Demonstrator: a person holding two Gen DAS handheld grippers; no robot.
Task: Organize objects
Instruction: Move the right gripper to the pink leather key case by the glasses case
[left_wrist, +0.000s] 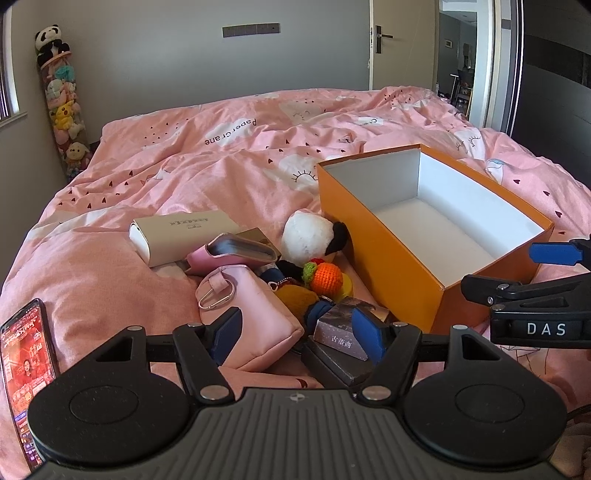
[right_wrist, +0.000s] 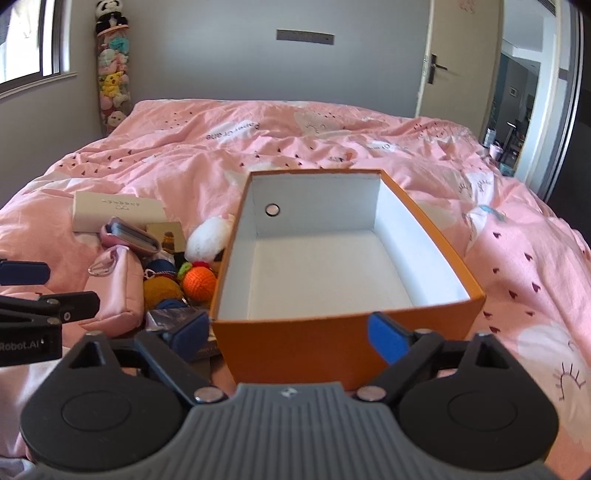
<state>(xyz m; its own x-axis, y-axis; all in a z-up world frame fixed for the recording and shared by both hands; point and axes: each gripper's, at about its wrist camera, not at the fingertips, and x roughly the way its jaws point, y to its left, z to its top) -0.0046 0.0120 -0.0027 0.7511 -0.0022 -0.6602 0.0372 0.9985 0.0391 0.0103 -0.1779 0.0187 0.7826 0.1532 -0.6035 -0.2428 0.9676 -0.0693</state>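
An open orange box (left_wrist: 380, 251) with a white inside lies on the pink bed; in the right wrist view the orange box (right_wrist: 291, 343) is straight ahead. Left of it is a pile: a pink pouch (left_wrist: 255, 314), a crocheted orange (left_wrist: 327, 278), a white plush (left_wrist: 308, 236), a cream case (left_wrist: 181, 236), a pink phone case (left_wrist: 236, 254) and a small grey box (left_wrist: 340, 332). My left gripper (left_wrist: 299, 332) is open, its fingers astride the pouch and grey box. My right gripper (right_wrist: 291, 336) is open at the box's near wall.
A phone (left_wrist: 26, 373) with a lit screen lies at the bed's left edge. A tall tube of plush toys (left_wrist: 64, 103) stands in the far left corner. A door (left_wrist: 402, 44) stands open at the back right. The quilt (left_wrist: 221, 155) is rumpled.
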